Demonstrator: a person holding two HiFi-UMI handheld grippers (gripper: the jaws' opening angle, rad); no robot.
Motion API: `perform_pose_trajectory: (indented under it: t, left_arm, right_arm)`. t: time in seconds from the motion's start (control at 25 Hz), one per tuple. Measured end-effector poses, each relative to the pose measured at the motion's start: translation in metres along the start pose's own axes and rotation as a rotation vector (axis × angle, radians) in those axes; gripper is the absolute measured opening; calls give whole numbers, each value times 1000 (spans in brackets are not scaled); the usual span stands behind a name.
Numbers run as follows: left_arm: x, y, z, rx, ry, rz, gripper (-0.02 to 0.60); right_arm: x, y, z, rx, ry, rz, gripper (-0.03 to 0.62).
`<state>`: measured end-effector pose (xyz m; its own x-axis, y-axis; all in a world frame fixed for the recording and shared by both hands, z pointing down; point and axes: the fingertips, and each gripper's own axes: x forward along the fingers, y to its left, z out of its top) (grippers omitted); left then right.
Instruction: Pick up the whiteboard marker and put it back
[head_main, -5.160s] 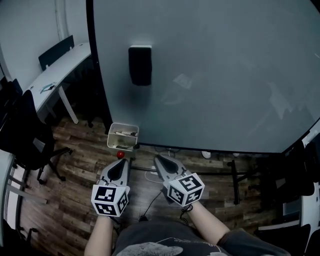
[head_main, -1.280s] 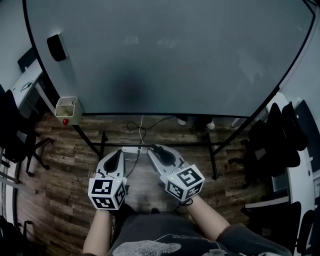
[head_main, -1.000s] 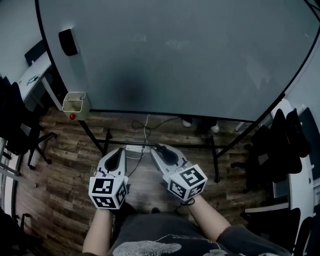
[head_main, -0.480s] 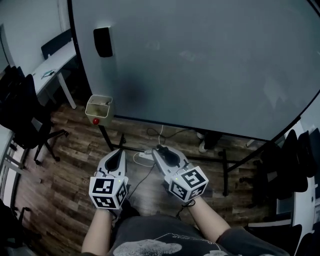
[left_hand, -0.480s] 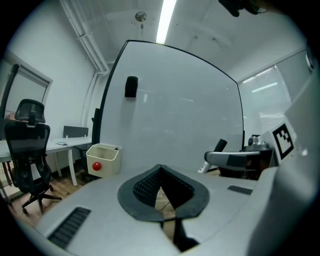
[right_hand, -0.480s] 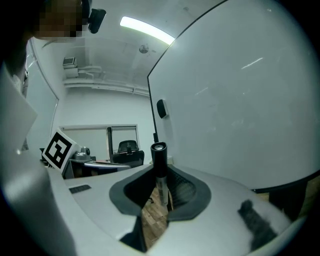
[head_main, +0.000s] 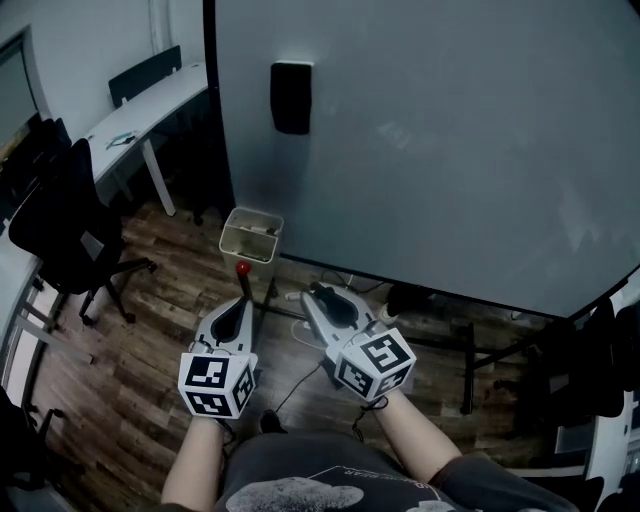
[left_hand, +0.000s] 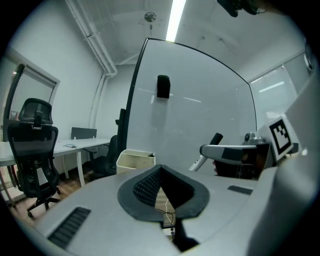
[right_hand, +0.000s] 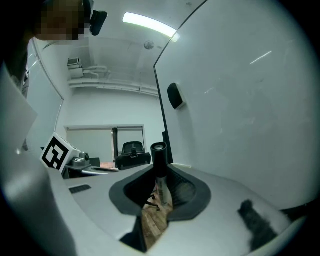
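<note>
1. Where the head view begins at its left edge, a black office chair (head_main: 62, 225) with a tall back stands on its spread star base. It is on a dark floor (head_main: 150, 325) of grained wooden planks.
2. Above the chair, in the upper left, runs a long white surface (head_main: 150, 100) with a smooth, gently curved edge and pale straight legs. Something small lies on it, too small to identify.
3. Lower left of centre is the left gripper (head_main: 243, 301), a smooth pale grey shell tapering to a point. At its rear sits a cube of black-and-white square markers. In the left gripper view its ribbed black pads meet at the tips, pressed together with nothing between them.
4. Just above that tip in the head view is a small round red knob (head_main: 243, 268). Above the knob is a cream, open-topped rectangular box (head_main: 251, 235) with rounded corners, near the board's black left edge.
5. Higher, at upper centre, a black eraser (head_main: 290, 97) shaped like a rounded block sits flat against the board.
6. Lower centre holds the right gripper (head_main: 316, 294), with the same grey shell and marker cube. It is pinching the whiteboard marker (right_hand: 159, 157), a slim cylinder with a pale barrel and a glossy black cap. The marker stands upright between the ribbed pads, its cap rising above them.
7. Filling the centre and right is the whiteboard (head_main: 470, 150), a large smooth grey-white pane with a thin black rim. Faint reflections show on its sheen.
</note>
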<state>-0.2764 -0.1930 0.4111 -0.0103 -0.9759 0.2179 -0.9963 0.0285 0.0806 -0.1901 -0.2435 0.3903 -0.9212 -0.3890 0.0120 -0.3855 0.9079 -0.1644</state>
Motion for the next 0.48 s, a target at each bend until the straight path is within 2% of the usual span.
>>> perform_pose_trajectory:
  t: [0.2, 0.48]
  left_arm:
    - [12, 29, 6, 1, -2, -25, 14]
    - [36, 63, 14, 8, 0, -71, 14]
  right_arm:
    - [44, 5, 7, -12, -20, -2, 80]
    - [91, -8, 14, -37, -27, -55, 80]
